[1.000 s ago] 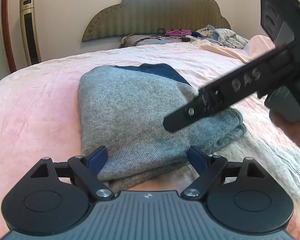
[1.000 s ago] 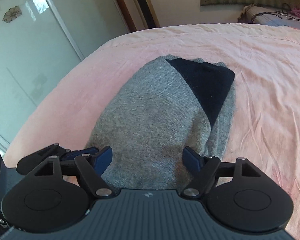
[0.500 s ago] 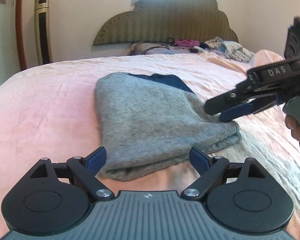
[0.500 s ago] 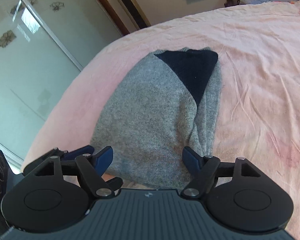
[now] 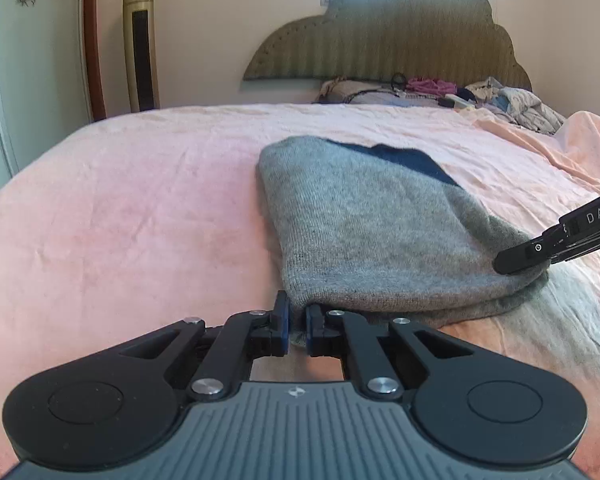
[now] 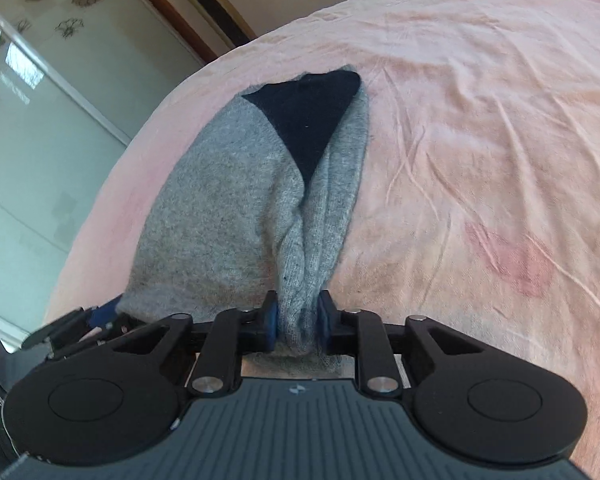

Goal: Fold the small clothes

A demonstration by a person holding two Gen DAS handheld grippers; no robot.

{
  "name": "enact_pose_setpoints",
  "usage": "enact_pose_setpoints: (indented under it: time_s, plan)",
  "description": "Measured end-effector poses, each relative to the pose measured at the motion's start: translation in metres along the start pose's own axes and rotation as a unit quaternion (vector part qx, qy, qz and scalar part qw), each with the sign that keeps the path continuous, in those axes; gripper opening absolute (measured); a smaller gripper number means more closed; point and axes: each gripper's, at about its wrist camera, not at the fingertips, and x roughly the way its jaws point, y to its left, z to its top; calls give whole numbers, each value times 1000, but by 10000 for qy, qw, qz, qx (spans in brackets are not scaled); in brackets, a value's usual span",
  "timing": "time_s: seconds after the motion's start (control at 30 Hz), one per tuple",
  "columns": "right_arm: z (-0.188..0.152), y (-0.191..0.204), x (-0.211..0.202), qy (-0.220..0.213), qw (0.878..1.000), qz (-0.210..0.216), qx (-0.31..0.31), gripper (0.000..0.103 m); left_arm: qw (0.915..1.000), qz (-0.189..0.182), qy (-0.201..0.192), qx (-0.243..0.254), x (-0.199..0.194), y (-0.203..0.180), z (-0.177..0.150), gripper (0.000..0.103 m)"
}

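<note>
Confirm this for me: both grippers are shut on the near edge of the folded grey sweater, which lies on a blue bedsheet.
Not quite: the bedsheet is pink, not blue, as both wrist views show. The rest holds: the left gripper is shut on the near corner of the folded grey sweater, and the right gripper is shut on a bunched part of its near edge.

Both claws were wide open b4. Now L claw (image 5: 295, 326) & R claw (image 6: 297, 318) each pinch the sweater (image 5: 380, 224) edge.
</note>
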Motion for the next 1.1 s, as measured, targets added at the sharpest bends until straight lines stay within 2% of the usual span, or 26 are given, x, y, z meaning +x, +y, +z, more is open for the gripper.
enact_pose_setpoints:
  time_s: [0.07, 0.17, 0.23, 0.27, 0.3, 0.33, 0.37, 0.4, 0.47, 0.5, 0.53, 0.57, 0.6, 0.63, 0.7, 0.73, 0.77, 0.8, 0.83, 0.87, 0.9, 0.93, 1.0, 1.03, 1.1]
  plan:
    - [-2, 11, -9, -81, 9996, 15, -279, 21, 9998, -61, -73, -148, -11, 4, 0, 5]
    - [-8, 10, -8, 64, 9982, -220, -556, 19, 9992, -69, 356, -188, -1, 12, -12, 5]
    - [-11, -2, -4, 59, 9988, -91, -481, 18, 9994, -96, 315, -65, -7, 12, -17, 5]
    - [-8, -5, -7, 69, 9993, 22, -361, 21, 9992, -300, 274, -30, -15, 14, -16, 5]
    - [-5, -8, -10, 57, 9996, 167, -226, 34, 9971, -705, 258, -92, -23, 19, -14, 5]
    - [-1, -11, -13, 31, 9991, 402, -137, 60, 9933, -1102, 244, -232, -30, 26, -12, 7]
    - [4, -14, -18, -74, 9979, 635, -81, 74, 9879, -1444, 244, -506, -35, 36, -7, 14]
    - [11, -18, -26, -298, 9963, 801, -27, 94, 9816, -1690, 286, -841, -35, 46, 0, 24]
    - [32, -30, -31, -589, 9926, 1033, 236, 95, 9682, -1928, 296, -1569, -23, 63, 19, 98]
    - [45, -38, -27, -636, 9909, 1110, 430, 95, 9651, -1805, 100, -1895, -15, 69, 29, 103]
    - [58, -45, -19, -653, 9900, 1115, 560, 95, 9612, -1762, -53, -2122, -3, 75, 38, 103]
    - [71, -52, -6, -624, 9904, 1040, 667, 94, 9568, -1809, 2, -2275, 19, 79, 48, 103]
    - [84, -57, 8, -572, 9914, 899, 765, 92, 9541, -1780, 173, -2400, 40, 81, 56, 103]
    - [94, -61, 22, -505, 9918, 786, 867, 91, 9510, -1556, 456, -2632, 67, 82, 63, 103]
    - [111, -68, 52, -357, 9919, 680, 1007, 91, 9414, -1596, 862, -2843, 112, 81, 73, 102]
    - [117, -68, 60, -480, 9910, 787, 971, 93, 9381, -1554, 1004, -2928, 128, 79, 76, 101]
    - [124, -68, 69, -473, 9899, 857, 1028, 94, 9386, -1577, 991, -2905, 140, 76, 81, 100]
    - [131, -67, 76, -476, 9882, 928, 1118, 97, 9419, -1597, 934, -2803, 146, 71, 86, 87]
    - [136, -67, 82, -459, 9867, 990, 1203, 91, 9436, -1551, 1039, -2733, 153, 66, 90, 34]
    - [140, -65, 89, -408, 9860, 1037, 1238, 78, 9444, -1403, 1128, -2753, 157, 64, 93, 32]
    - [143, -60, 96, -233, 9880, 987, 1168, 19, 9480, -1322, 1029, -2708, 154, 63, 94, 31]
    - [144, -53, 95, -229, 9919, 842, 924, 23, 9553, -1241, 930, -2515, 150, 58, 94, 29]
    - [139, -35, 81, -524, 9964, 647, 161, 22, 9687, -1056, 781, -2106, 145, 52, 85, 28]
    - [136, -35, 76, -621, 9963, 598, 34, 21, 9709, -1063, 698, -2029, 145, 50, 81, 29]
    - [133, -52, 84, -522, 9976, 415, 162, 20, 9729, -1015, 578, -1996, 142, 49, 77, 32]
